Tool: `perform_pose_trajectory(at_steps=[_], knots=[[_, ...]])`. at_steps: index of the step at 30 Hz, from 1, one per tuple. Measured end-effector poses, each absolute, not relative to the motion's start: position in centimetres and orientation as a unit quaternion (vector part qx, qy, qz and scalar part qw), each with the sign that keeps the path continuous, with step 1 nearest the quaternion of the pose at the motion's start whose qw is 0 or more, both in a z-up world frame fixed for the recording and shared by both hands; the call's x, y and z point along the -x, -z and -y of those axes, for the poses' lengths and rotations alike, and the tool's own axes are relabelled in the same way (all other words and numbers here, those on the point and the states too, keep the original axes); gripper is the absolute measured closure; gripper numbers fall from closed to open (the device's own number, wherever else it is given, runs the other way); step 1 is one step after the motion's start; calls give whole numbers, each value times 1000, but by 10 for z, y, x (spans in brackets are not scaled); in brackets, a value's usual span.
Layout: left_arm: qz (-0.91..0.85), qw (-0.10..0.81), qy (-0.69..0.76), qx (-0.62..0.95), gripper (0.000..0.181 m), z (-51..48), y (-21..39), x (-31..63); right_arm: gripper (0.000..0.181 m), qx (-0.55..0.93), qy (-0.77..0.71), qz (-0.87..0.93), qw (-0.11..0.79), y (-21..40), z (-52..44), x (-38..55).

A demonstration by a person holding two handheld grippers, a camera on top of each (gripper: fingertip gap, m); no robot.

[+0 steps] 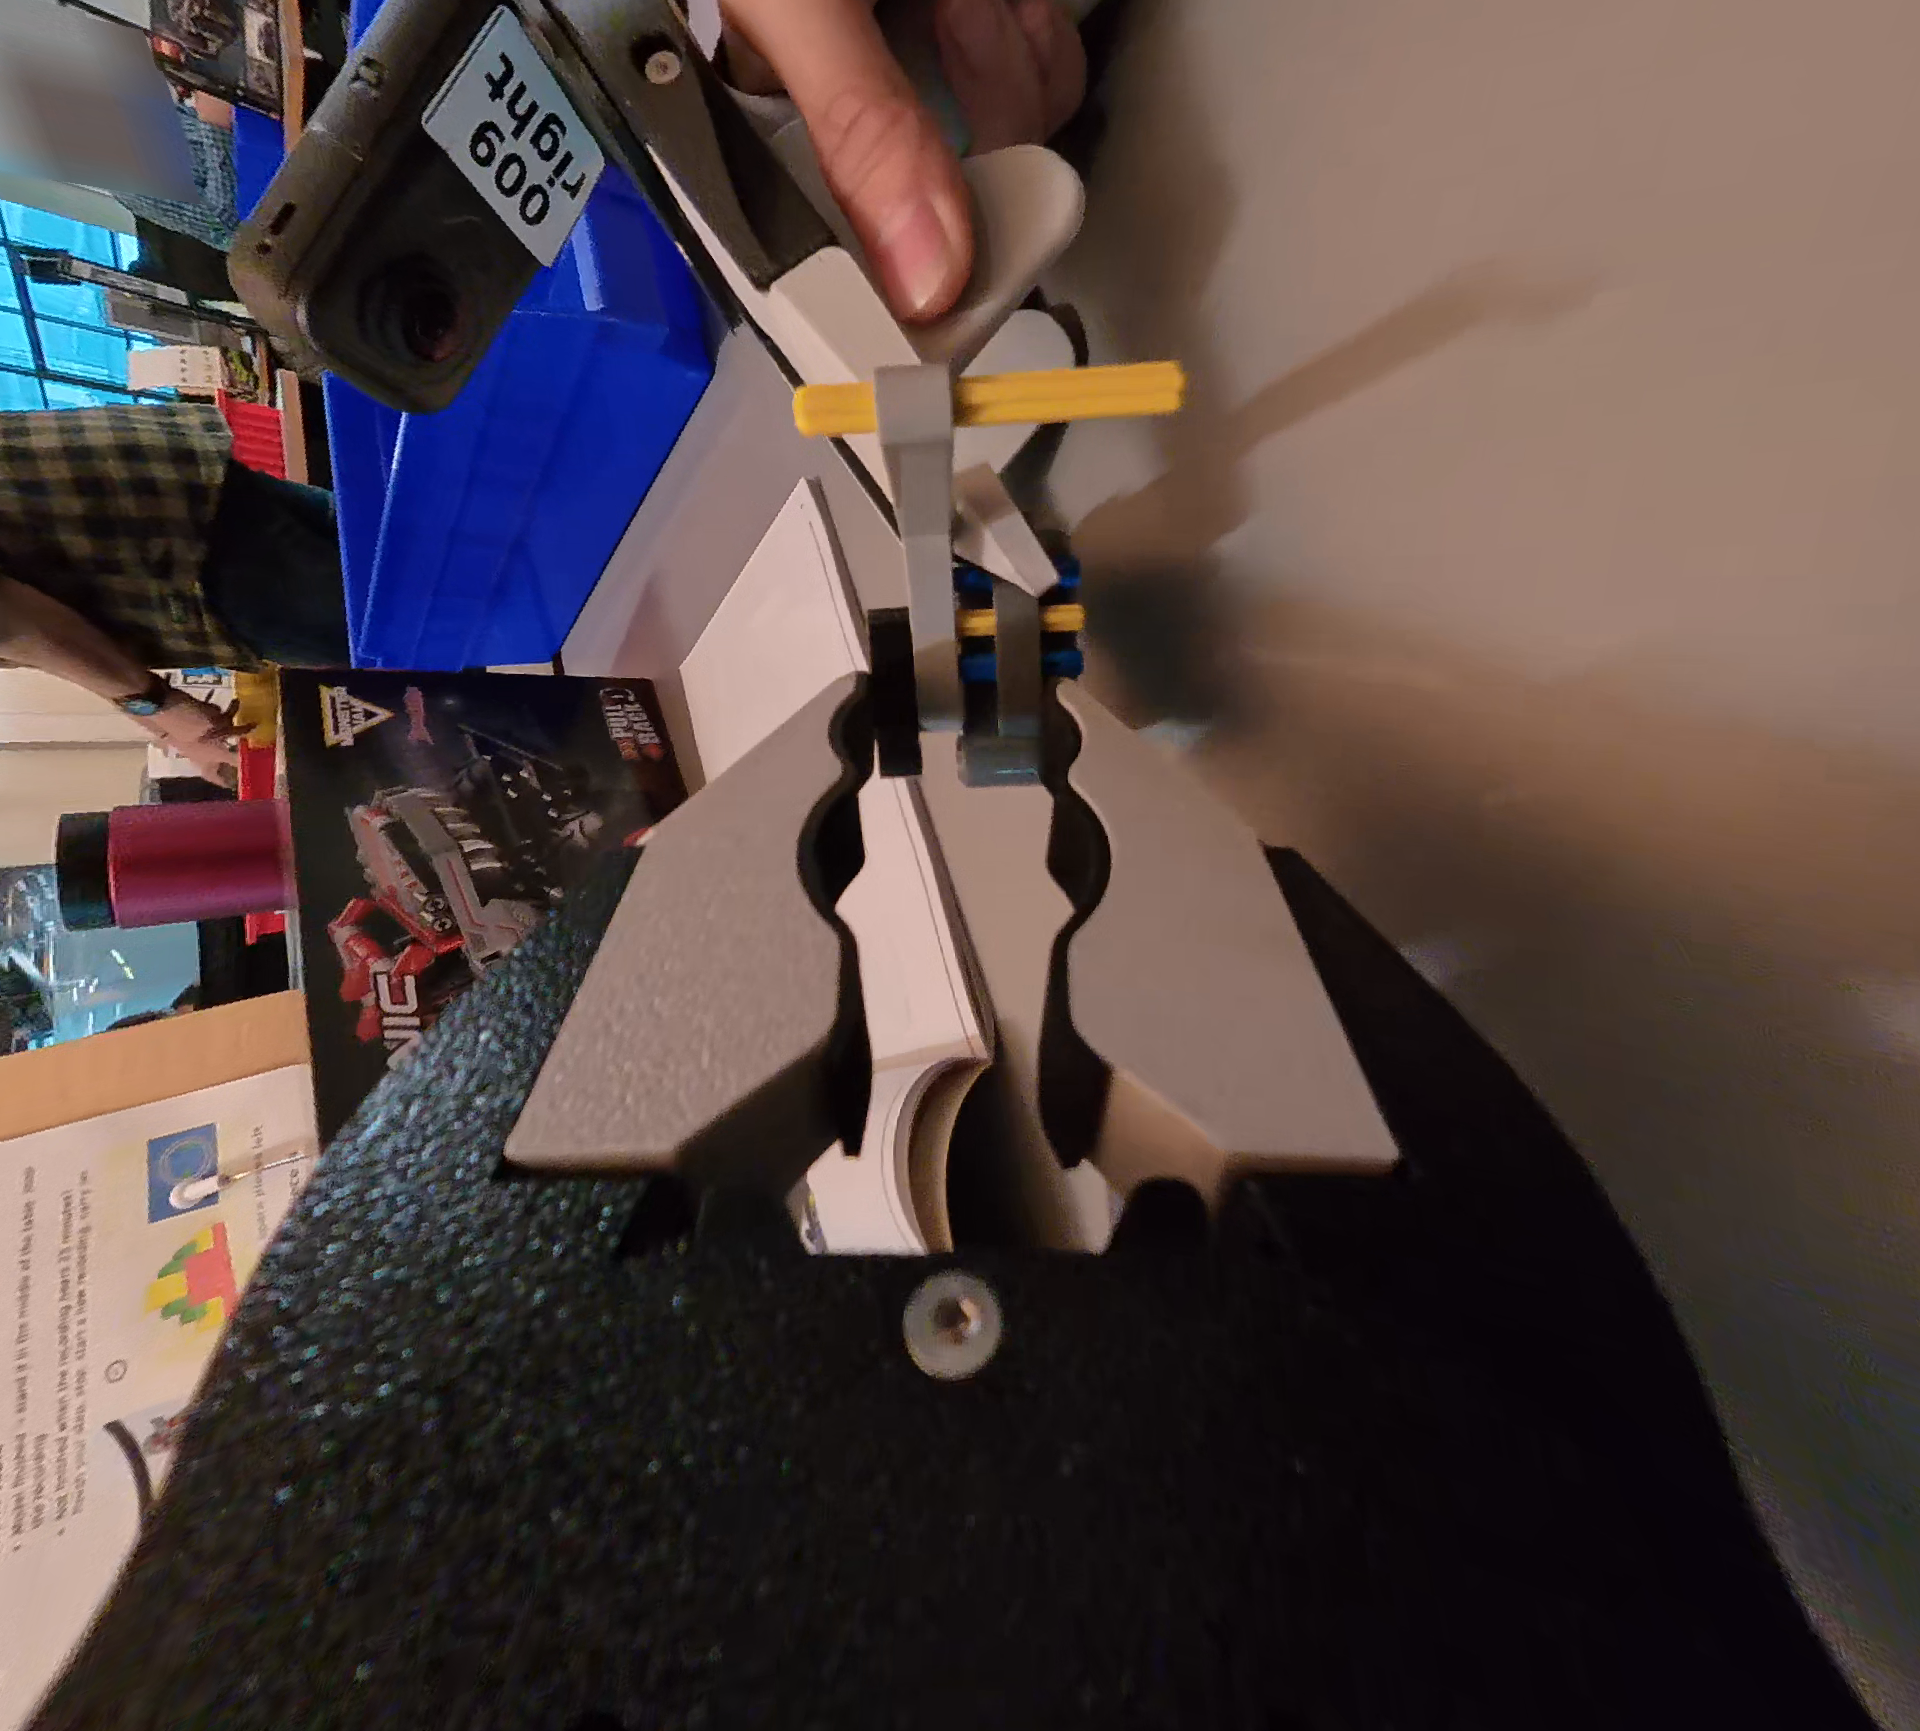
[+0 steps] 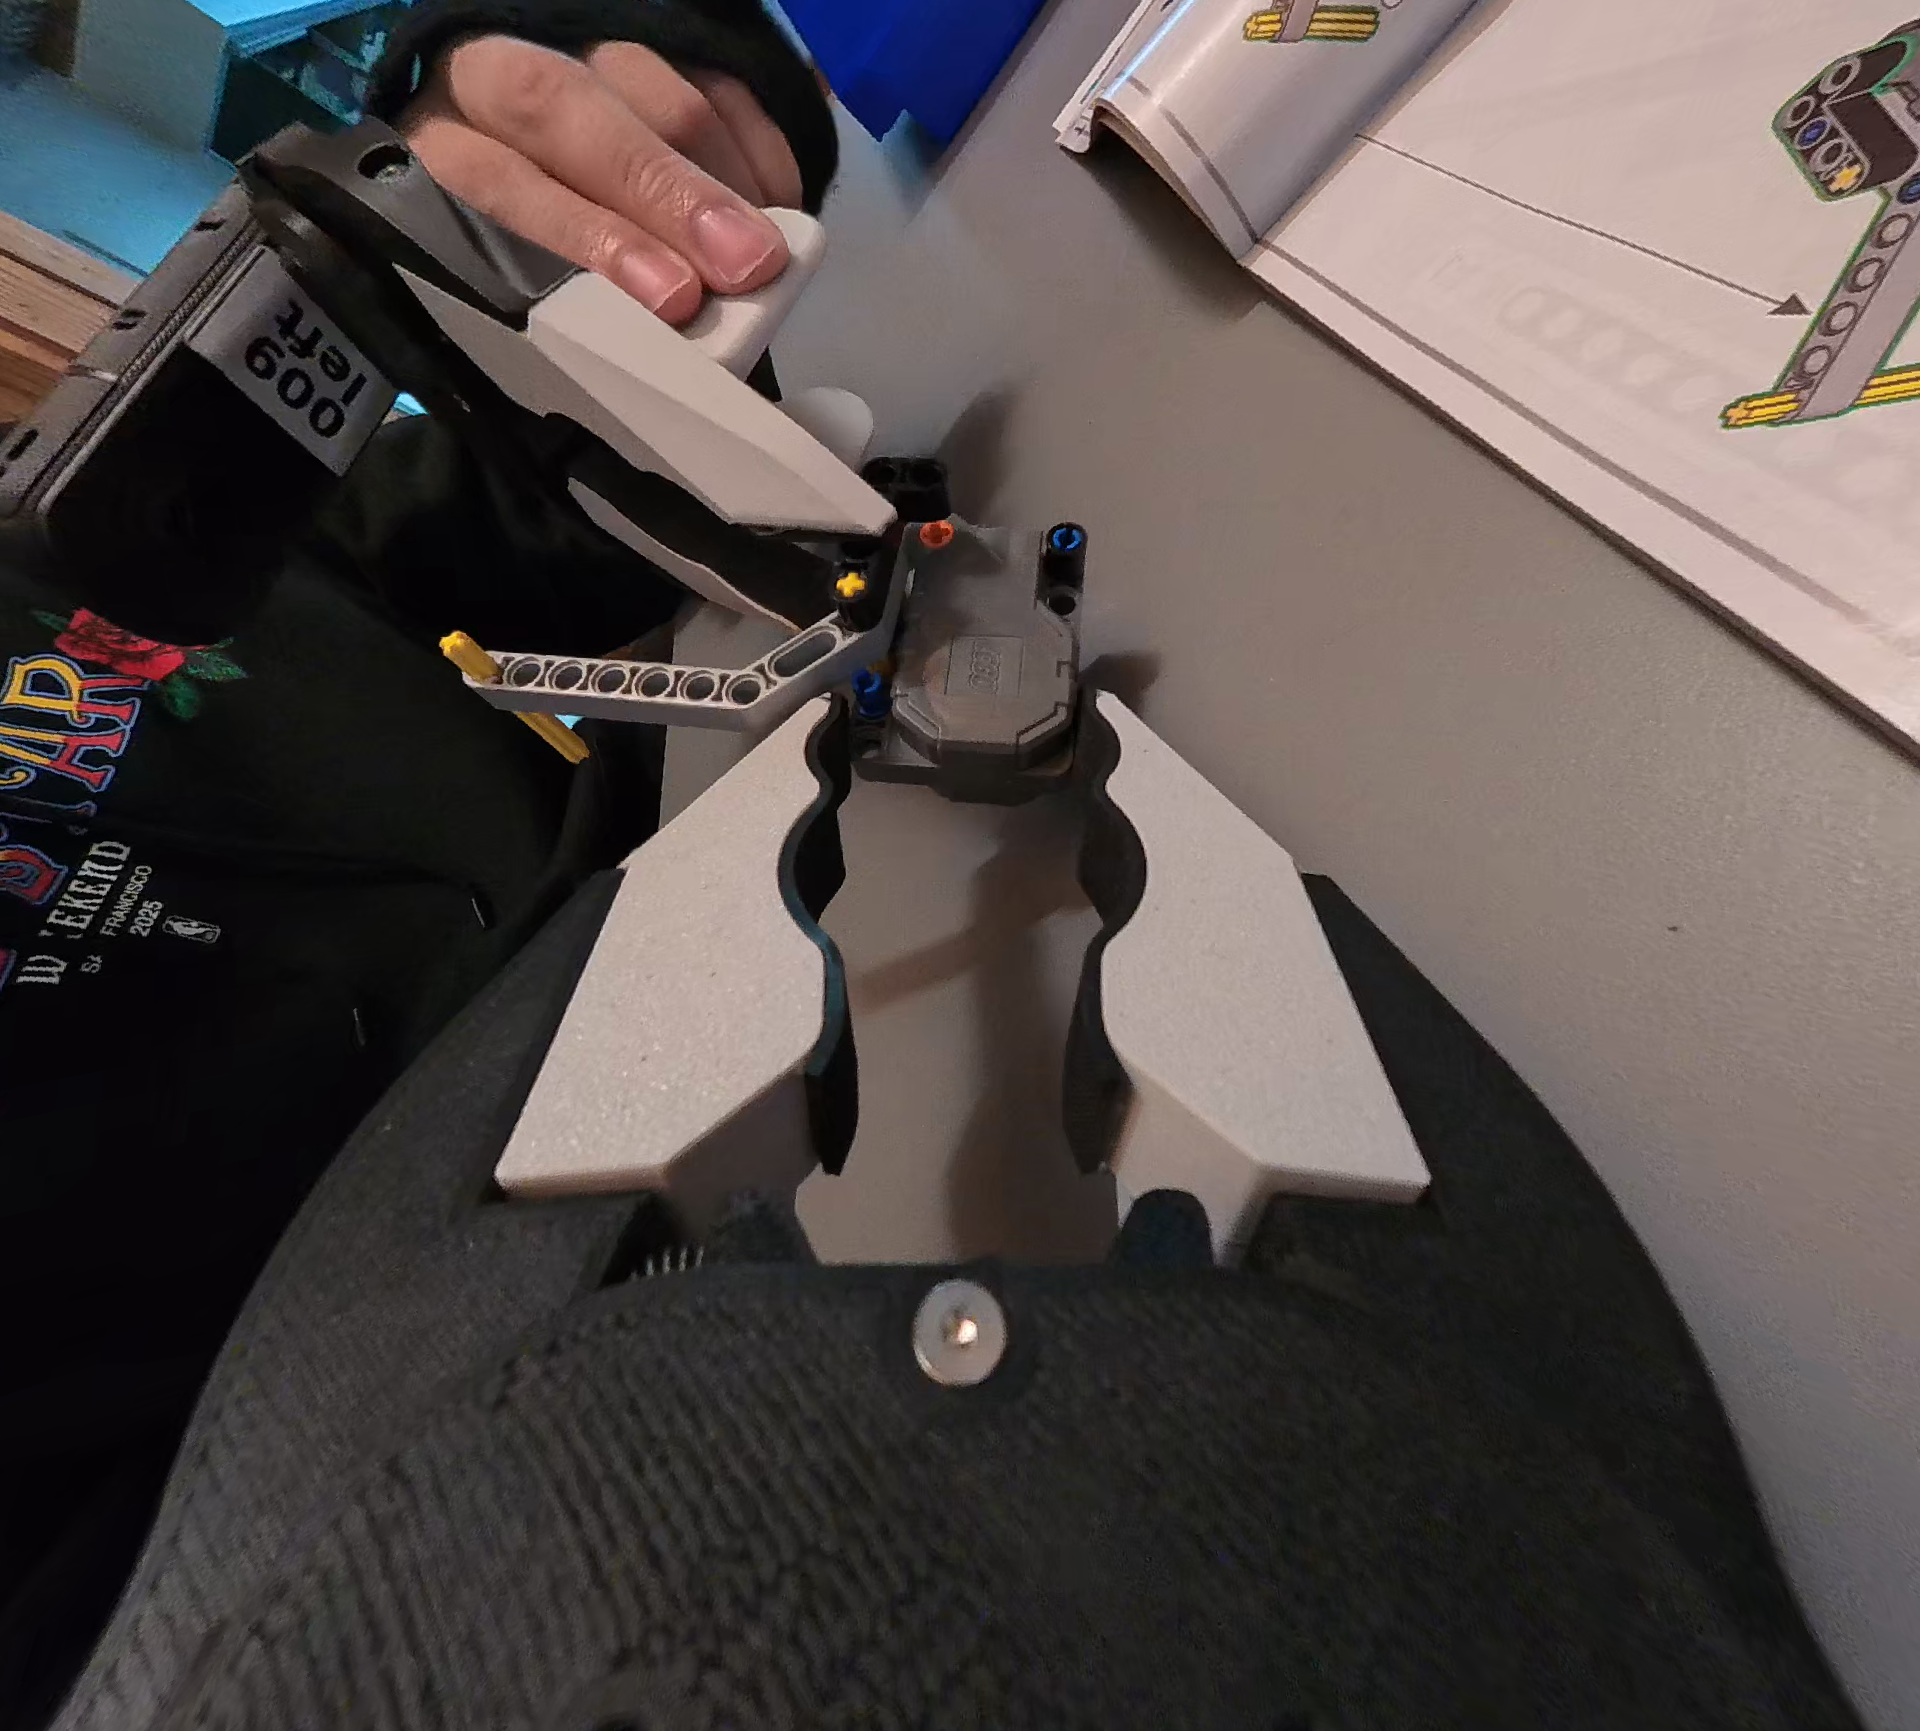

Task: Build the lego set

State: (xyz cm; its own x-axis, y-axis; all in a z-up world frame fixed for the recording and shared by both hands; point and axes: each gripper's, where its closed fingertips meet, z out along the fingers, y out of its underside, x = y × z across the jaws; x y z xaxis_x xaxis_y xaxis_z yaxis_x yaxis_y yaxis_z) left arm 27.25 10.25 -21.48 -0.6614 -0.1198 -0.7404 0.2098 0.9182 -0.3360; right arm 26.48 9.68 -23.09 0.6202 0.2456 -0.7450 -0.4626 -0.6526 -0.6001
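A Lego assembly hangs between both grippers above the grey table (image 2: 1351,642). It is a dark grey motor block (image 2: 987,673) with blue pins and a bent light grey beam (image 2: 665,682) carrying a yellow axle (image 2: 462,647) at its far end. My right gripper (image 2: 961,715) is shut on the motor block's near end. My left gripper (image 2: 842,569) comes in from the left and is shut on the black connector where the beam joins the block. In the left wrist view, my left gripper (image 1: 966,720) pinches the assembly edge-on, with the beam (image 1: 925,538) and axle (image 1: 1070,393) pointing away.
An open instruction booklet (image 2: 1558,175) lies on the table at the right. A small black Lego piece (image 2: 909,476) lies behind the assembly. Blue bins (image 1: 520,486) stand along the table's edge, with the set's box (image 1: 468,808) and a maroon bottle (image 1: 197,860) nearby. Another person's plaid sleeve (image 1: 104,518) shows beyond. Both grippers' tips are close together, under 4 cm apart.
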Motion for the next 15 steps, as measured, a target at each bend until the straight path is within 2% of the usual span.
perform_pose_trajectory(at_steps=[15], knots=[[-898,402,179,-5,156,-103,217,-273,140,802,-427,-69,411,232,-97,-266]])
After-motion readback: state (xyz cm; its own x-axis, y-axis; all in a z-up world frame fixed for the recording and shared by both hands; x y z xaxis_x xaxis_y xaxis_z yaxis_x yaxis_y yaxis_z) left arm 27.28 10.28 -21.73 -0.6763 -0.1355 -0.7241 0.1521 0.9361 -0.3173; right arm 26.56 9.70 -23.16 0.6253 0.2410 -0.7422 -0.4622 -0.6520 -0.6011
